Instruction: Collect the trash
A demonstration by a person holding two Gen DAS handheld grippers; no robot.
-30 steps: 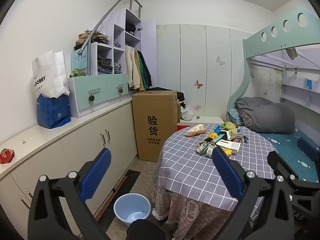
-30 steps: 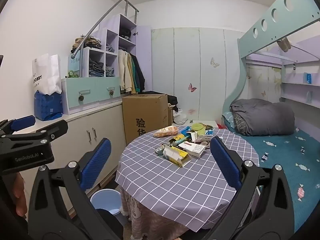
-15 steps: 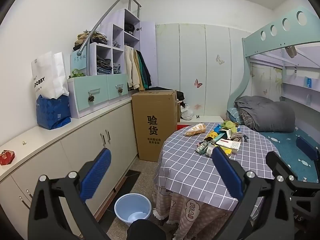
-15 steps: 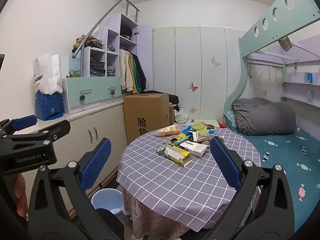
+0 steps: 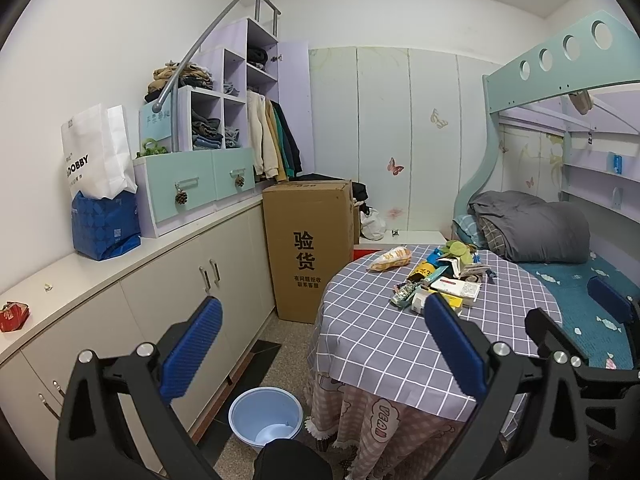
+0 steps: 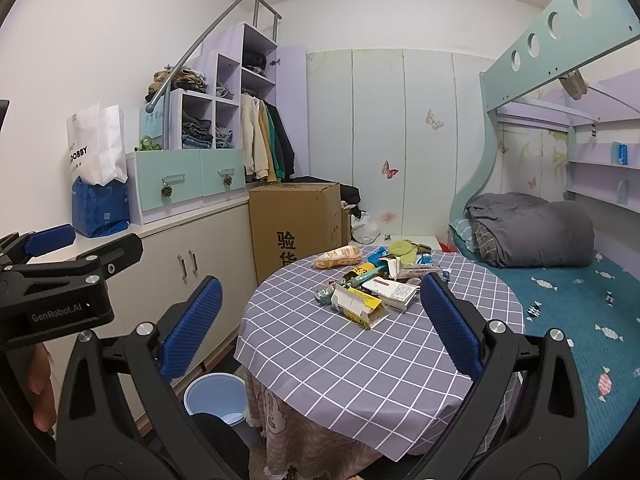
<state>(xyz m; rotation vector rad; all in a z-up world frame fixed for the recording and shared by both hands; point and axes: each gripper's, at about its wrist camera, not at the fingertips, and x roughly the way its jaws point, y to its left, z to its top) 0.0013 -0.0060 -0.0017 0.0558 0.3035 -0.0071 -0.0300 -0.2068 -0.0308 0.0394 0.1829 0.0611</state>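
So both grippers are hanging in the air short of the round table (image 6: 304,360), nothing between the fingers. The left gripper (image 5: 316,344) is holding its jaws wide apart, and the right gripper (image 6: 316,328) is doing the same, blue pads spread and empty. The trash pile (image 6: 372,280) is sitting on the far half of the checked tablecloth: a yellow and white carton (image 6: 356,306) nearest, a white box (image 6: 394,290) touching it, an orange snack bag (image 6: 338,258) further back. Down on the floor, the blue bin (image 5: 266,416) is standing just beside the table, between it and the cabinets (image 5: 160,292). A cardboard box (image 5: 308,248) is standing behind.
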